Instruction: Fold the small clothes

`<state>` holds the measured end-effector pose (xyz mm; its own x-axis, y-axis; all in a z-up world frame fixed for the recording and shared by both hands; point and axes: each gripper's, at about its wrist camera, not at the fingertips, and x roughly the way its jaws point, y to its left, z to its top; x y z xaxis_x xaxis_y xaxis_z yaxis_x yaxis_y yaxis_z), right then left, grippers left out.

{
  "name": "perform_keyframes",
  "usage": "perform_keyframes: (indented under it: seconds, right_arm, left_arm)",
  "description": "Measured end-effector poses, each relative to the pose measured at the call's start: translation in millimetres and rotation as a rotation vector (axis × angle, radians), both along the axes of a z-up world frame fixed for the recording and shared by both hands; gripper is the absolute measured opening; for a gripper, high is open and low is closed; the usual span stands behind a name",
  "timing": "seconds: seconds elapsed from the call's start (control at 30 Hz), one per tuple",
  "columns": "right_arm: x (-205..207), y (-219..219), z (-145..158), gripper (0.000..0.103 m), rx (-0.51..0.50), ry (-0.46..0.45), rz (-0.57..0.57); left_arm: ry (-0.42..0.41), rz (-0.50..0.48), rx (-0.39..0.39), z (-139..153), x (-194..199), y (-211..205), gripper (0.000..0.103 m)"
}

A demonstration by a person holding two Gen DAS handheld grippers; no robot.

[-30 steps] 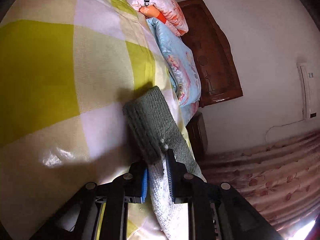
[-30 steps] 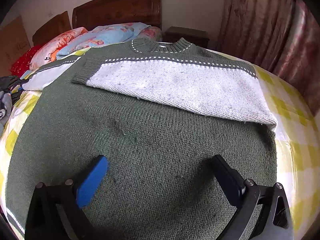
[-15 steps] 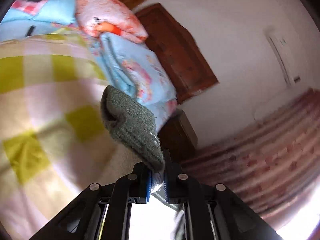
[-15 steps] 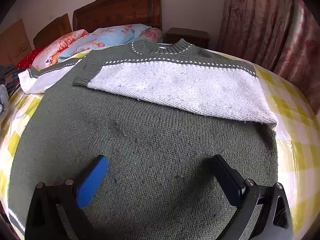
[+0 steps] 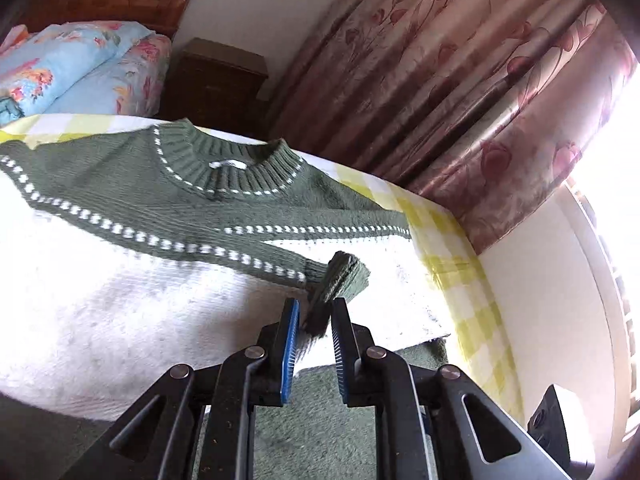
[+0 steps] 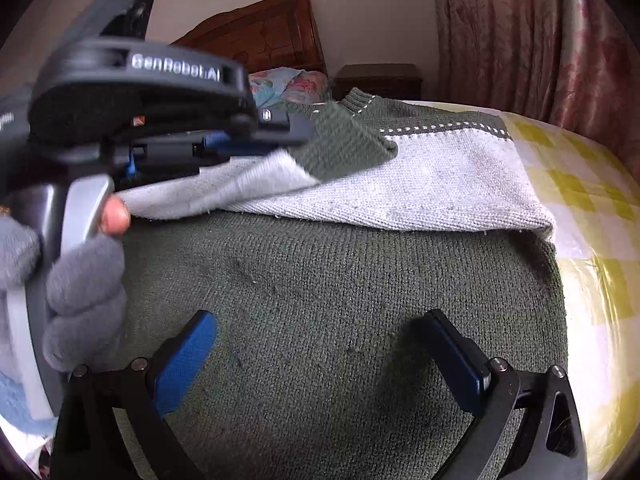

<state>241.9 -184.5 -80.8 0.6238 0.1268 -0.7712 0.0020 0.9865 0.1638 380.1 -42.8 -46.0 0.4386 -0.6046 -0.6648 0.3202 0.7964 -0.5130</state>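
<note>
Left wrist view gives you the neckline: the sweater [image 5: 224, 208] lies flat on the bed [image 5: 452, 240], ribbed collar with a white label inside, dotted white stripes running across the shoulders. You only get that close-up there. It also shows the left claw [image 5: 314, 336] pinching the green cuff [image 5: 340, 276] of a sleeve, cuff sticking up between the ribbed pads, held above the white chest band.

Right wrist view shows what the other can't: the whole left tool from the side, with a grey-gloved hand [image 6: 80, 280] wrapped round its handle, one bare fingertip poking out on the trigger. From here the sleeve [image 6: 248, 184] is lifted off the sweater and drawn across the chest toward the right side, cuff at the tip. The right claw [image 6: 320, 360] hangs spread wide over the dark green lower body, holding nothing; can't tell if it's touching the knit.

Count: one sweater, two claws, one gloved hand visible, one nightstand [image 6: 380, 78], one wooden headboard [image 6: 260, 32], a floral quilt [image 5: 80, 76] piled by it, pink curtains [image 5: 460, 80] along the wall.
</note>
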Motion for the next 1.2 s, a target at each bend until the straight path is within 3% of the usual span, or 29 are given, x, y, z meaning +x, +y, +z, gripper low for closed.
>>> perform_keyframes:
  seconds: [0.13,0.2,0.27,0.37,0.43,0.5,0.63,0.73,0.8,0.9,0.93,0.97,1.1,1.2]
  right_arm:
    - [-1,-3,1,0.103,0.026,-0.008,-0.001]
    - [-2,-5,2,0.103,0.042,-0.013,-0.001]
    - [-3,-9,3,0.103,0.073,-0.019,0.000]
    - [-4,-21,6,0.103,0.157,-0.025,0.001]
    - [-4,-36,9,0.103,0.268,-0.037,0.006]
    - [-1,-53,14,0.103,0.361,-0.051,-0.004]
    - [20,-75,25,0.103,0.390,-0.085,-0.067]
    - [46,-79,19,0.103,0.444,-0.024,-0.070]
    - [60,-71,11,0.103,0.470,0.013,-0.051]
    - [72,-55,8,0.103,0.432,0.017,-0.029]
    - [75,-52,8,0.013,0.431,0.019,-0.023]
    - [78,-51,8,0.000,0.439,0.026,-0.021]
    - [72,-52,23,0.000,0.450,-0.045,-0.012]
    - [64,-56,38,0.000,0.388,-0.097,-0.013]
  left_arm:
    - [-0.177,0.186,0.116,23,-40,60,0.020]
    - [-0.223,0.289,0.166,23,-57,89,0.022]
    - [-0.219,0.405,0.198,13,-59,115,0.022]
    - [-0.181,0.468,0.159,-16,-64,141,0.022]
    - [-0.134,0.468,0.173,-25,-52,136,0.020]
    - [-0.176,0.469,0.165,-23,-51,132,0.022]
    - [-0.235,0.540,0.180,-15,-63,135,0.022]
    - [-0.285,0.663,0.149,-5,-75,157,0.024]
    - [-0.282,0.757,0.101,-5,-81,177,0.027]
    - [-0.225,0.865,0.056,-13,-83,202,0.028]
    - [-0.197,0.884,0.041,-17,-82,208,0.028]
    - [-0.169,0.900,0.033,-21,-81,213,0.028]
    - [-0.102,0.916,0.022,-32,-75,220,0.028]
    - [-0.095,0.886,0.049,-34,-70,212,0.028]
